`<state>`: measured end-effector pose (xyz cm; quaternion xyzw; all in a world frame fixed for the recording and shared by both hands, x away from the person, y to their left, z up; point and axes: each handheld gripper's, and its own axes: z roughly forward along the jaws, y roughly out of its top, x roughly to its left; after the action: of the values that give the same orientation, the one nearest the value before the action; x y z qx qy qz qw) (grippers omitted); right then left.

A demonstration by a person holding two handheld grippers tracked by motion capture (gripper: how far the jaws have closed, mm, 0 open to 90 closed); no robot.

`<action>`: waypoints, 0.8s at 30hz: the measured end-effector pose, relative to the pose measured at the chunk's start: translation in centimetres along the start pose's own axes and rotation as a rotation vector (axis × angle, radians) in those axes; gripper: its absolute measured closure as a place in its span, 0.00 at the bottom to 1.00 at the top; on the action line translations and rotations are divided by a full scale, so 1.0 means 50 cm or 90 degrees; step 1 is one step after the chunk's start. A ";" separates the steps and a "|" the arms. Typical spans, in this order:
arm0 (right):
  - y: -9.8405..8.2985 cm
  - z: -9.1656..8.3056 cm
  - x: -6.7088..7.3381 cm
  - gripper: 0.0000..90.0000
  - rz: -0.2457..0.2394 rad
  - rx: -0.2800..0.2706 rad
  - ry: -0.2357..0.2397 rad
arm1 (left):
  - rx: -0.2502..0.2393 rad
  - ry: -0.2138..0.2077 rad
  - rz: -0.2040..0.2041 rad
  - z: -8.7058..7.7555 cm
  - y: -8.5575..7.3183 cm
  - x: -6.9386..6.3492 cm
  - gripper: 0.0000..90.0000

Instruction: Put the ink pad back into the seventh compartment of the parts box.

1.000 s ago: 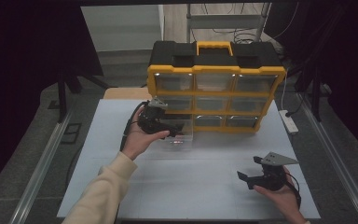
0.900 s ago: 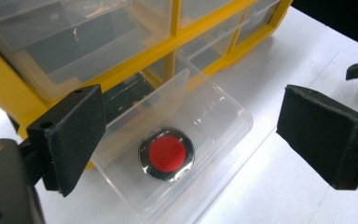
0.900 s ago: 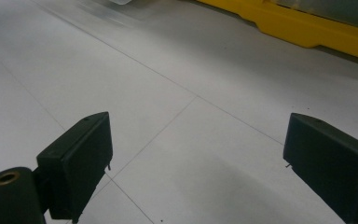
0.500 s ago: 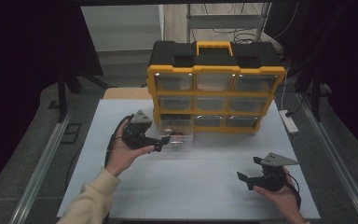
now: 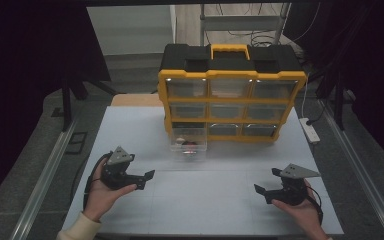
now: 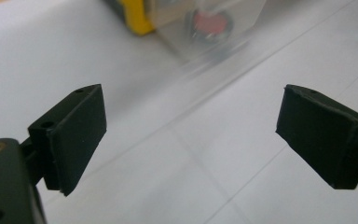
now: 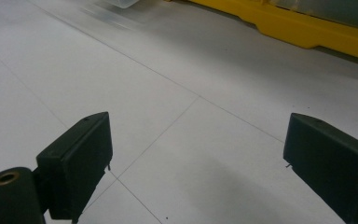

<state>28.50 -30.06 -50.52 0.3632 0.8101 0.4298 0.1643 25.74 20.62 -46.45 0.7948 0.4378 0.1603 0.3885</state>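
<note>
A yellow and black drawer organizer (image 5: 230, 95) stands at the back middle of the white table (image 5: 205, 200). Its bottom-left clear drawer (image 5: 189, 142) is pulled out, with a small red and dark object (image 5: 190, 146) inside. My left gripper (image 5: 147, 180) is at the front left in a hand, open and holding nothing, well short of the drawer. In the left gripper view its jaws stand wide apart (image 6: 191, 135), with the drawer (image 6: 214, 28) blurred ahead. My right gripper (image 5: 265, 181) rests at the front right, open and with nothing in it (image 7: 198, 163); the organizer's yellow base (image 7: 307, 30) lies beyond.
A white power strip (image 5: 311, 131) lies at the table's right edge beside the organizer. Metal rails (image 5: 50, 170) run along both sides of the table. A wooden board (image 5: 135, 100) sits behind the table's back left corner.
My left gripper has drawn back from the pulled-out drawer, toward the front left and lower. The drawer stays out. The right gripper has kept still.
</note>
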 end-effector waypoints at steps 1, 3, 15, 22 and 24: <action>0.000 0.000 0.000 0.09 -0.001 0.001 0.000 | 0.000 0.001 -0.006 -0.001 -0.007 0.004 0.10; 0.000 0.001 0.000 0.09 -0.001 0.001 0.002 | 0.001 0.006 -0.017 0.002 -0.019 0.012 0.10; -0.001 0.000 -0.003 0.09 0.001 -0.001 0.003 | 0.002 0.003 -0.054 0.070 -0.057 0.034 0.09; -0.001 0.002 -0.002 0.09 0.000 -0.001 0.005 | -0.002 -0.001 -0.052 0.072 -0.064 0.032 0.09; -0.001 0.002 -0.003 0.09 0.001 -0.001 0.005 | 0.000 -0.001 -0.050 0.073 -0.066 0.030 0.09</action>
<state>28.63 -30.12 -50.63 0.3623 0.8101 0.4318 0.1612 26.88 21.11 -51.44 0.7772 0.4683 0.1444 0.3948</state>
